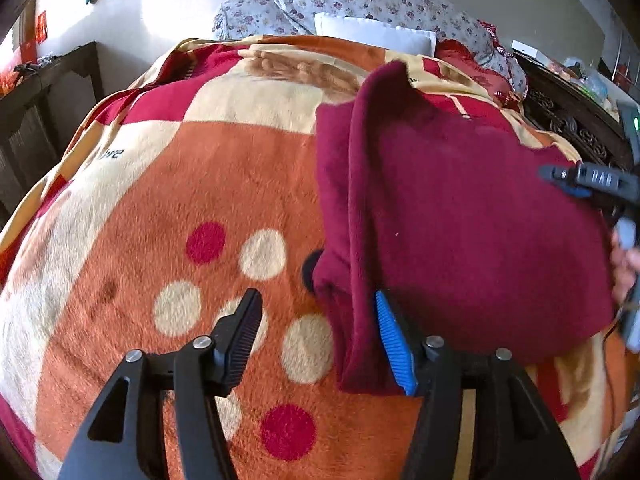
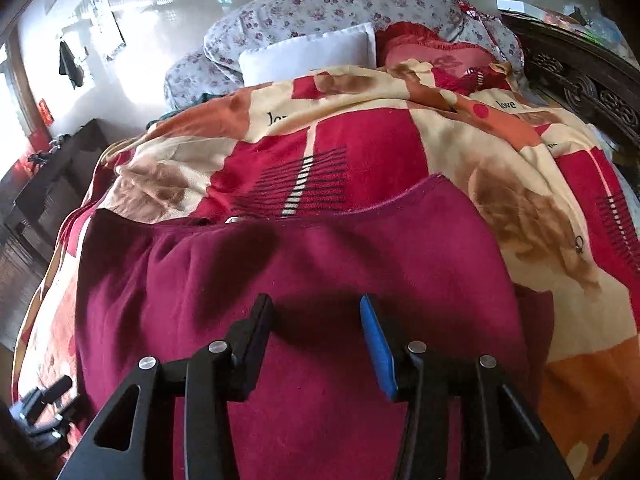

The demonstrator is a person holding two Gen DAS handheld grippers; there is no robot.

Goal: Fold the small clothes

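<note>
A maroon fleece garment (image 1: 460, 220) lies folded on the patterned blanket (image 1: 200, 184), one narrow fold turned in along its left side. My left gripper (image 1: 316, 312) stands open at the garment's near left edge, its blue pad beside the fold and nothing pinched between the fingers. In the right wrist view the same garment (image 2: 320, 264) spreads below my right gripper (image 2: 316, 312), which is open above the cloth and holds nothing. The right gripper (image 1: 576, 182) also shows at the far right of the left wrist view, by the garment's right edge, with a hand (image 1: 624, 268) behind it.
Flowered pillows (image 2: 340, 12), a white cushion (image 2: 308, 54) and a red cushion (image 2: 436, 56) are piled at the bed's head. A dark carved headboard (image 2: 584, 84) runs along the right. A dark wooden cabinet (image 1: 44, 112) stands left of the bed.
</note>
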